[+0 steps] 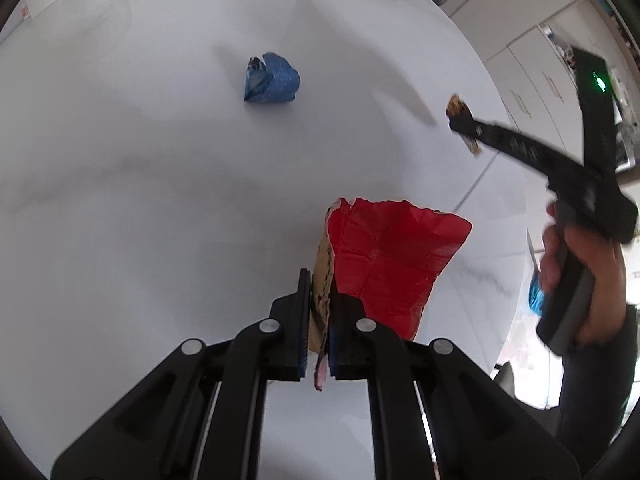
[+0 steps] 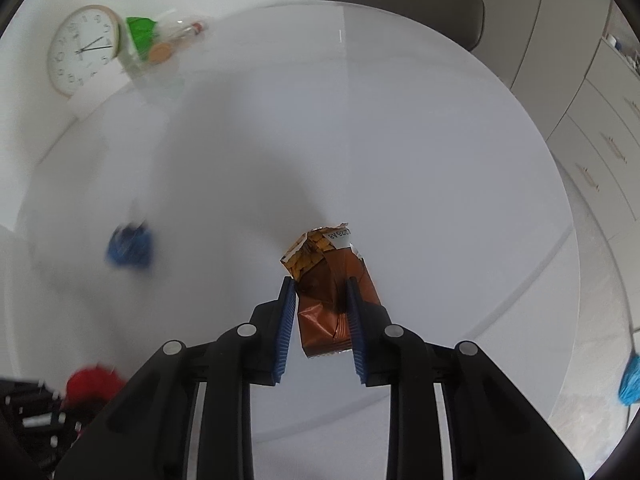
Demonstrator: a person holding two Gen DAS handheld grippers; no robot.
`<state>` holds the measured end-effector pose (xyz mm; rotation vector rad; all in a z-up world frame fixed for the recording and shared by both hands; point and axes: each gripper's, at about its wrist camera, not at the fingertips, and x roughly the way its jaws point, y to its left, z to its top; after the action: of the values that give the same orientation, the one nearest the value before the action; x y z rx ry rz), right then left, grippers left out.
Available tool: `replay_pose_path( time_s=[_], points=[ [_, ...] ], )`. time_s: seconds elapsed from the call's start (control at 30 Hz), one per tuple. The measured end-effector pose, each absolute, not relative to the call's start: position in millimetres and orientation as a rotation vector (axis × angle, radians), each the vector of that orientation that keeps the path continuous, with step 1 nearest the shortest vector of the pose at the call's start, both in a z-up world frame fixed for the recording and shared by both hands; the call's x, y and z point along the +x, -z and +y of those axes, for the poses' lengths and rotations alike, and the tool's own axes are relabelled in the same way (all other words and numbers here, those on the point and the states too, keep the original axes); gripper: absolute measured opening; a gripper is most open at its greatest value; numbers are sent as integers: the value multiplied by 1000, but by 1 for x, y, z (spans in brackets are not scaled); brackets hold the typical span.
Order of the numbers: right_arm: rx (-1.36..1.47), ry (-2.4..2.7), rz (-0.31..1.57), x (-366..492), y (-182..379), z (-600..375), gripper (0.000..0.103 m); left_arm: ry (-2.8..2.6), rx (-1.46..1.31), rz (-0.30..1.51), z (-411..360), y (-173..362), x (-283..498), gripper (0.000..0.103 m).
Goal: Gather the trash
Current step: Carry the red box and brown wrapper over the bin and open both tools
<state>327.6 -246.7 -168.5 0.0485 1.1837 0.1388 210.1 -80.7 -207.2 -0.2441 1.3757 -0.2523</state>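
My left gripper [image 1: 320,280] is shut on a torn red wrapper [image 1: 392,256], which it holds over the white round table [image 1: 120,200]. A crumpled blue wrapper [image 1: 272,78] lies further out on the table, apart from both grippers. My right gripper [image 2: 320,280] has its blue pads [image 2: 286,320] pressed on a brown and orange snack wrapper [image 2: 320,248], just above the tabletop. The left wrist view shows that gripper [image 1: 460,120] at the right edge, with the brown wrapper [image 1: 456,106] at its tip and a hand [image 1: 560,264] on its handle. The blue wrapper [image 2: 130,246] and red wrapper [image 2: 94,382] look blurred.
At the table's far left stand a wall clock [image 2: 82,50], a green packet [image 2: 140,32] and a clear plastic bottle [image 2: 180,28]. A grey chair [image 2: 408,4] is behind the table. Cabinets [image 2: 600,140] line the right side. A blue bag [image 2: 630,380] lies on the floor.
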Motion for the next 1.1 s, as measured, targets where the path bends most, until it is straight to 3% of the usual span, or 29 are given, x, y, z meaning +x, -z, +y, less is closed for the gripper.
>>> replay_pose_path(
  time_s=[0.73,1.1],
  points=[
    [353,181,1212,-10,138,-288,26,650,112,1356,-168,164,52,7],
    [484,354,1314,-113,204,-316,28,841,301,1367,-229,163,-16,7]
  ],
)
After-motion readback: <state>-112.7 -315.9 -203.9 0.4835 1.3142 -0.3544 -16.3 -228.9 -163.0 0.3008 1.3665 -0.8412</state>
